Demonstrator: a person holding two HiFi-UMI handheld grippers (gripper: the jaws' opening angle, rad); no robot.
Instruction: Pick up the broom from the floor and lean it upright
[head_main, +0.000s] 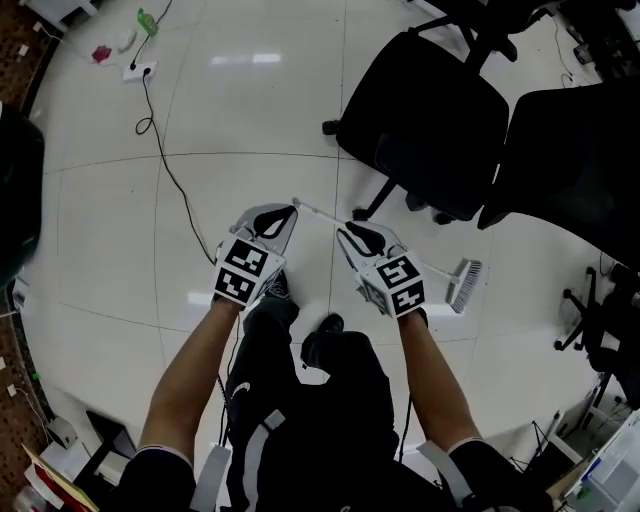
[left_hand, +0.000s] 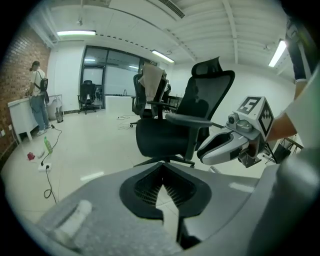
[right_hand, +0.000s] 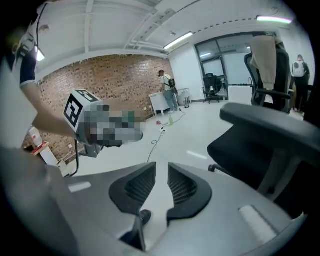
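Observation:
The broom lies flat on the white tiled floor; its thin white handle (head_main: 320, 213) runs right to the pale bristle head (head_main: 465, 285). My right gripper (head_main: 352, 235) hovers over the handle's middle and hides part of it. In the right gripper view its pads (right_hand: 161, 175) stand a little apart, with only floor between them. My left gripper (head_main: 285, 215) hangs by the handle's free end. Seen in its own view, the left gripper (left_hand: 162, 167) has its tips together and holds nothing. The broom does not show between either pair of jaws.
Two black office chairs (head_main: 430, 100) (head_main: 575, 150) stand just beyond the broom on the right. A black cable (head_main: 170, 170) runs over the floor from a power strip (head_main: 140, 70) at the far left. A person (left_hand: 37, 95) stands at a far counter. My feet (head_main: 320, 340) are below the grippers.

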